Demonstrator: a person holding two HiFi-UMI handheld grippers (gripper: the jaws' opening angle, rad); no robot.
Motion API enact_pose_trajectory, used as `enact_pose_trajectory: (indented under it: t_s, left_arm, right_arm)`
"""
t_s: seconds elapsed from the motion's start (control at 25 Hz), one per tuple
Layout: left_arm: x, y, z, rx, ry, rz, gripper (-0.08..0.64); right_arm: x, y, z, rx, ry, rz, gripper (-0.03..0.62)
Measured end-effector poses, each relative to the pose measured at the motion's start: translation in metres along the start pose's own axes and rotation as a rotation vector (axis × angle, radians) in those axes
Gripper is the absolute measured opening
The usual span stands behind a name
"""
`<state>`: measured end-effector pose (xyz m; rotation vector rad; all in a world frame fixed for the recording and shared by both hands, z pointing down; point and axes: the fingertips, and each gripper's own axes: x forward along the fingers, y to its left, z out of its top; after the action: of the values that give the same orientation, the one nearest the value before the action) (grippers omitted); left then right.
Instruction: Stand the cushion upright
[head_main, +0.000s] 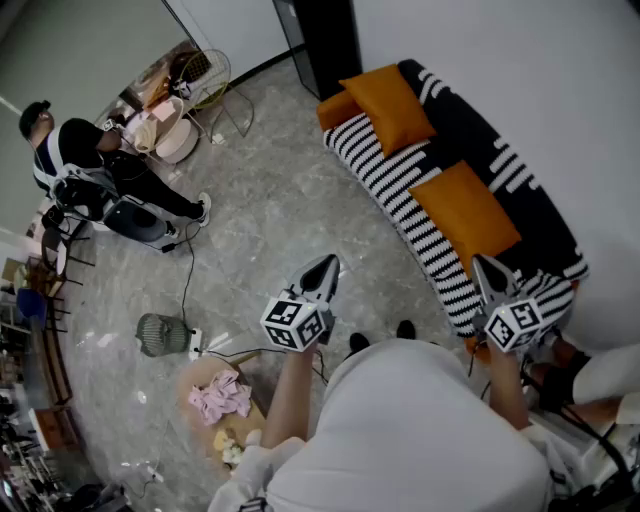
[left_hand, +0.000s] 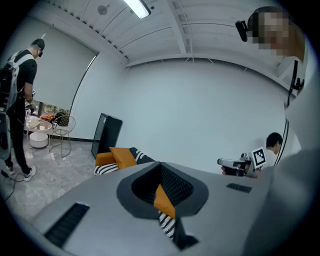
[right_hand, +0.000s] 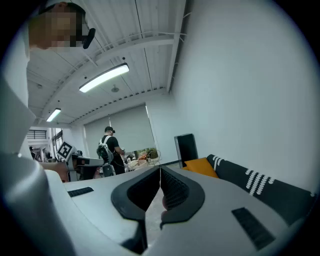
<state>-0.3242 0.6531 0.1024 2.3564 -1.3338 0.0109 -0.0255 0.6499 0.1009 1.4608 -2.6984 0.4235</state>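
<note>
We've got the left tongs (head_main: 322, 270) and right tongs (head_main: 486, 270) both snapped shut on nothing, near the striped sofa (head_main: 395, 185) with the orange cushion (head_main: 465, 212) on it.

Readable text: none in any view.
Left gripper cube (head_main: 297, 322): black-and-white square code patterns, no letters.
Right gripper cube (head_main: 514, 324): same kind of pattern, no digits.
</note>
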Motion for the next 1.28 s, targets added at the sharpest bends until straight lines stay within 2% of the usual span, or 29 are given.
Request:
enact_pose_trajectory:
  t_s: [0.52,0.8,1.04,1.28]
  left_arm:
    - [0.014,-0.016,-0.013,-0.01,0.027,0.013,0.002]
    - [0.026,-0.025,-0.019,-0.017,0.056,0.03,0.002]
    - [0.047,-0.042,-0.029,-0.025,0.075,0.031,0.002]
    - [0.074,-0.063,-0.041,-0.054,0.063,-0.009,0.002]
  right_arm:
    - [-0.002,-0.014,-0.003,0.017,0.026,0.023,0.034]
    - [0.001,-0.024,0.001,0.045,0.032,0.066,0.035]
    - [-0.008,-0.054,-0.005,0.071,0.047,0.054,0.035]
    - [-0.021,-0.086,-0.02,0.081,0.085,0.057,0.035]
